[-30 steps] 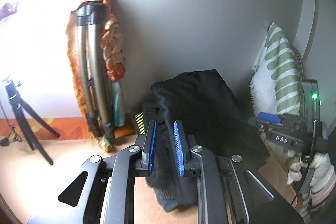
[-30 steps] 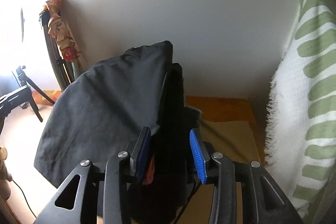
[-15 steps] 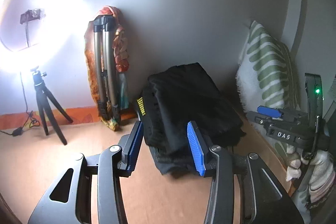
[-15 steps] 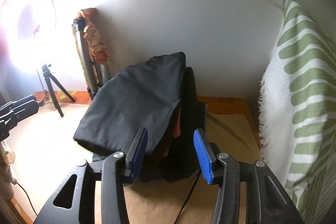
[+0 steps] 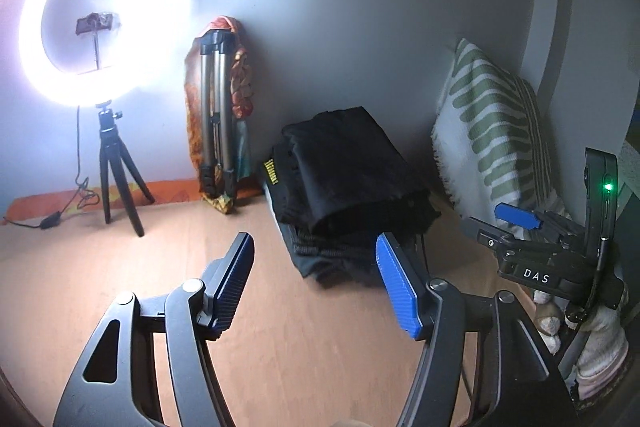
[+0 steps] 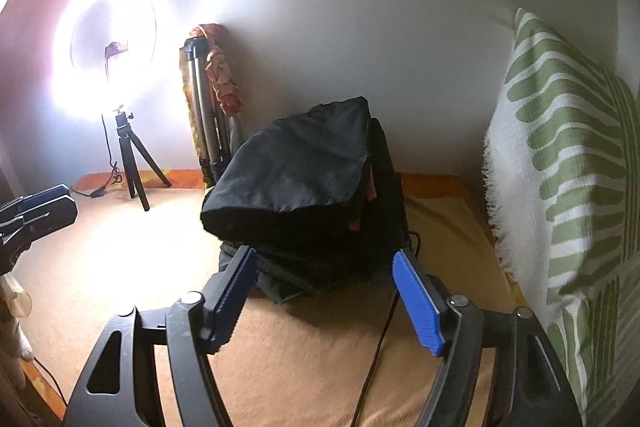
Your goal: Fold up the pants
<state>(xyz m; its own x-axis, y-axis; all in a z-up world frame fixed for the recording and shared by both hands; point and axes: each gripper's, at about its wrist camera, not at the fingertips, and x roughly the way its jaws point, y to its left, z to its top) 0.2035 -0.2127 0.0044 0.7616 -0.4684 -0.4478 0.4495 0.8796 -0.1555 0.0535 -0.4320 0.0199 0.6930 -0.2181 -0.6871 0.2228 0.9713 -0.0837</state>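
The black pants point(image 5: 348, 179) lie folded on top of a pile of dark clothes against the far wall, seen from the other side as the black pants point(image 6: 296, 179). My left gripper point(image 5: 316, 267) hovers in front of the pile, its jaws opening with nothing between them. My right gripper point(image 6: 324, 283) also stands back from the pile, jaws opening and empty. In the left wrist view the right gripper point(image 5: 520, 223) shows at the right edge; in the right wrist view the left gripper point(image 6: 36, 215) shows at the left edge.
A lit ring light point(image 5: 100, 27) on a small black tripod point(image 5: 116, 171) stands at the back left. A folded tripod point(image 5: 216, 119) wrapped in orange cloth leans on the wall. A green-striped white pillow point(image 6: 560, 167) stands at the right. A thin cable point(image 6: 380, 343) crosses the tan sheet.
Both grippers let go of the black pants, opened wider and drew back from the pile. The pants now rest folded on top of it.
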